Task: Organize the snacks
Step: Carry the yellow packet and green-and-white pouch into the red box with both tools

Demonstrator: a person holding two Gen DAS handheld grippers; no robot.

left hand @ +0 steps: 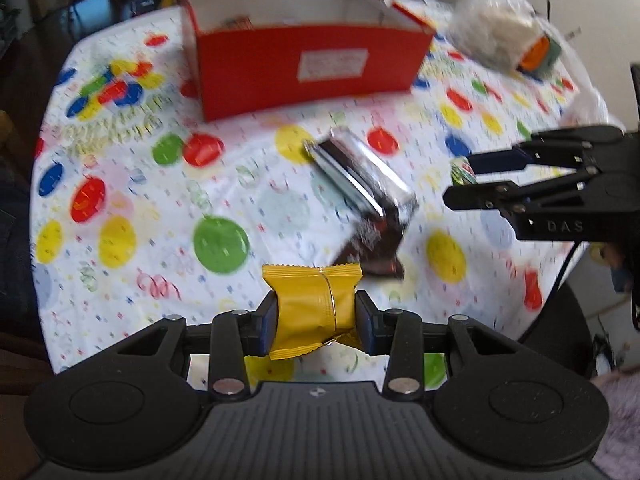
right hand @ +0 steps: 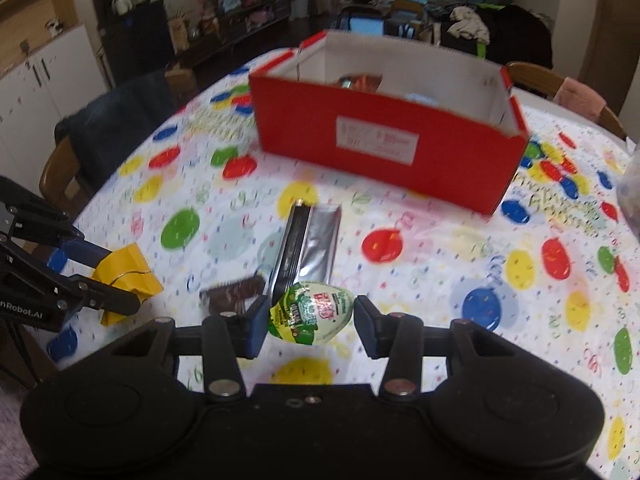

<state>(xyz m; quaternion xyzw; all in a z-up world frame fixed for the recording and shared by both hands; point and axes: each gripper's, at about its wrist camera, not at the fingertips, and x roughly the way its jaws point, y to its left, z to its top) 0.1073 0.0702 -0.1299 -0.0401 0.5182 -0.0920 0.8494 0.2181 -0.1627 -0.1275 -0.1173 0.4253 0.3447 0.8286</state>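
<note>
Since both snacks were bound for the red box (right hand: 384, 148) across the bench (right hand: 420, 280), I had the left tongs (left hand: 316, 316) clamped on a yellow packet (left hand: 316, 304) and the right tongs (right hand: 310, 318) pinching a foil egg (right hand: 310, 314), each lifted clear of the dark wrappers (right hand: 308, 244).

Left tongs (left hand: 316, 320) at bottom centre of own view, both pads pressed into a yellow packet (left hand: 316, 304), crumpling it. Seen also at lower left of the right view, pointing right with the packet at the tips. Right tongs (right hand: 310, 320) at bottom centre of own view, clamped on a green egg (right hand: 311, 314). Seen also at right edge of the left view, pointing left.
</note>
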